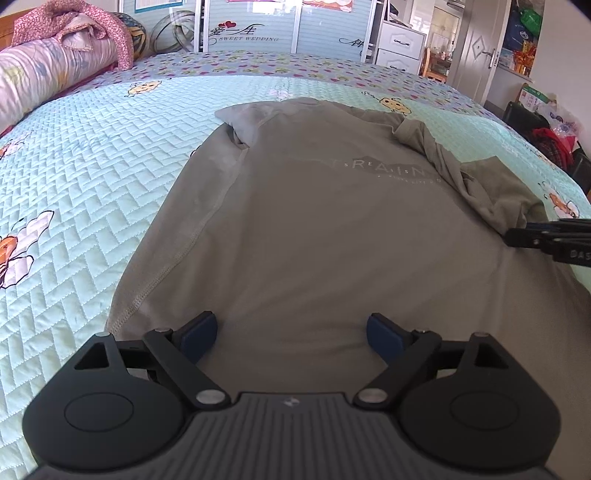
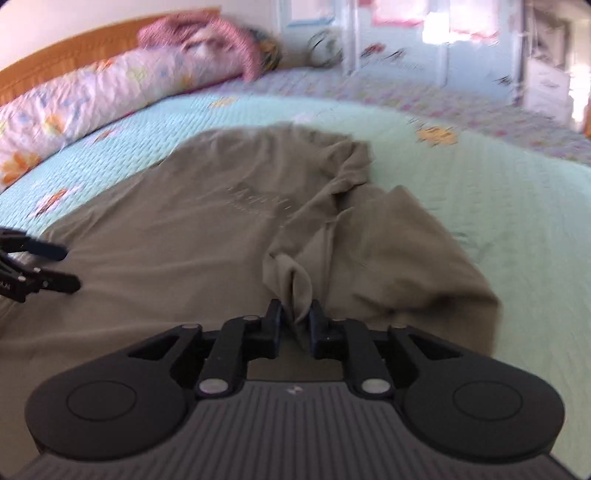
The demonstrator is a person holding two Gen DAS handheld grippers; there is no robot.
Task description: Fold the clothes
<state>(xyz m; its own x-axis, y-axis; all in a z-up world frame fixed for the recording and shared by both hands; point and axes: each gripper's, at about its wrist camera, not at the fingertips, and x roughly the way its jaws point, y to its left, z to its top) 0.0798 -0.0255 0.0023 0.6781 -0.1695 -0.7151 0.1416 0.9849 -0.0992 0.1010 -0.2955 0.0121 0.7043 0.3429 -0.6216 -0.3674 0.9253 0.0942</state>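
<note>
step: folding right side of olive-grey cotton T-shirt (image 1: 314, 229) inward on quilted mint bedspread (image 1: 92, 177) | left gripper (image 1: 291, 338) hovering, jaws spread empty | right gripper (image 2: 297, 319) part-parted around bunched sleeve fold, grip unclear | next: likely pinching again, smoothing toward bedspread's near edge

Bed (image 1: 110, 155) w/ pale mint quilted cover, zigzag stitch, cartoon bee prints scattered on it. Far strip of cover is bluer w/ small hearts & dots. Wooden headboard (image 2: 92, 48) along one side.

On the bed:
- Grey-green T-shirt (image 1: 295, 221) spread mostly flat in the middle, faint pale lettering across chest. Left sleeve folded in over the body; right side bunched & rumpled into ridges, sleeve lying crumpled on the cover.
- Long pink floral bolster/rolled quilt (image 1: 40, 74) lying against the headboard side, well apart from the shirt.
- Pink patterned cloth (image 1: 92, 26) heaped on the bolster's far end.
</note>
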